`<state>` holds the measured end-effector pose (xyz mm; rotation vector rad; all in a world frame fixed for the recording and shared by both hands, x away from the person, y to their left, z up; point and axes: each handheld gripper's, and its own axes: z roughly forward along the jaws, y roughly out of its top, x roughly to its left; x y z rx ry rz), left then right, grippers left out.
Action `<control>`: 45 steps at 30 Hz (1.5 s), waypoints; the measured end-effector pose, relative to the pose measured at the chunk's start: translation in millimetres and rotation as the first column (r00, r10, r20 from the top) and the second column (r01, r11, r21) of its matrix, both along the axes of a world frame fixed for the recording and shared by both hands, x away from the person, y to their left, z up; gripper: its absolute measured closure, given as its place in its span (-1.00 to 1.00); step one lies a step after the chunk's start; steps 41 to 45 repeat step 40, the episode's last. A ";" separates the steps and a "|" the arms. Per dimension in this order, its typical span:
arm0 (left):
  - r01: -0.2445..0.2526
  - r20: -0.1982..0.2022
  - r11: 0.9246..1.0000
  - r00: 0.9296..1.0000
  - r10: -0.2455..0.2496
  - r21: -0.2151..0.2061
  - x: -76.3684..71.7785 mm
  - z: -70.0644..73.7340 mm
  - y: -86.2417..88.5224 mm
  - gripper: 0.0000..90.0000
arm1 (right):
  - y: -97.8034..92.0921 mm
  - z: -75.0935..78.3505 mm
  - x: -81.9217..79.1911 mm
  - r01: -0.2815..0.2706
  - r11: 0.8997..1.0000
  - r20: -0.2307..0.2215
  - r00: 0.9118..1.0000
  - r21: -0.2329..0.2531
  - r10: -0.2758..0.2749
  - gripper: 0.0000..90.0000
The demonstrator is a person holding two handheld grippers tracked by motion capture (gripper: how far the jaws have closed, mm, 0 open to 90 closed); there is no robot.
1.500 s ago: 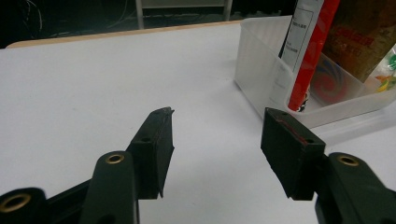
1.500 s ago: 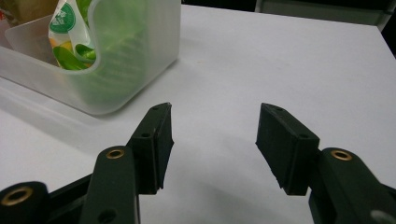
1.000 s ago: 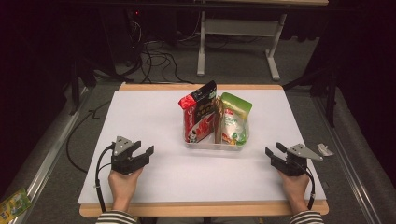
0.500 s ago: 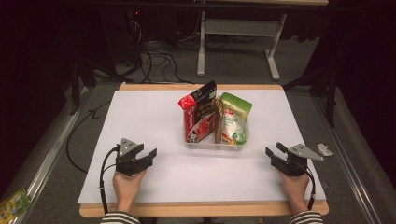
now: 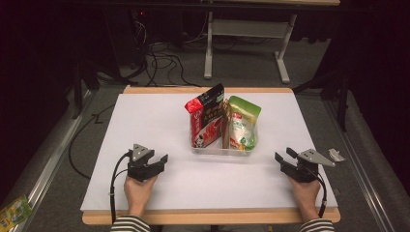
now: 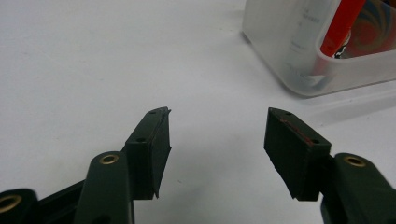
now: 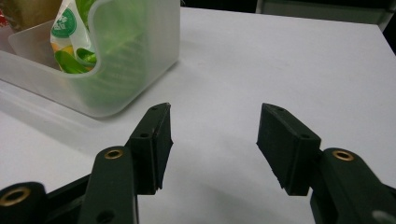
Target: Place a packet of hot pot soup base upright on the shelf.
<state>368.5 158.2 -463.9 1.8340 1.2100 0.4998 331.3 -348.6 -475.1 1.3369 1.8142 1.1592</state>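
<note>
Two grippers low over white desk [image 5: 145, 121], left gripper [image 5: 153, 163] fingers spread apart, empty, right gripper [image 5: 286, 162] fingers likewise apart, empty, clear bin [image 5: 220, 148] at desk centre between them, red pouch [image 5: 205, 118] and green pouch [image 5: 243, 123] upright inside.

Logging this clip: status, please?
Left gripper open, empty. Right gripper open, empty. Packets upright in clear bin, untouched. Path clear.
</note>
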 end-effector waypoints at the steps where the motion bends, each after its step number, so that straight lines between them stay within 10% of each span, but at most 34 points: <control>1: 0.005 0.002 1.000 1.000 -0.005 0.003 0.6 -0.5 -0.4 -0.09 | 0.0 0.0 0.0 0.000 1.000 0.000 1.000 0.000 0.000 0.01; 45: -0.039 0.088 0.999 0.995 0.039 0.004 7.6 -18.5 -15.8 -0.11 | -1.3 -0.1 -0.7 0.001 1.000 0.010 1.000 0.008 -0.001 0.00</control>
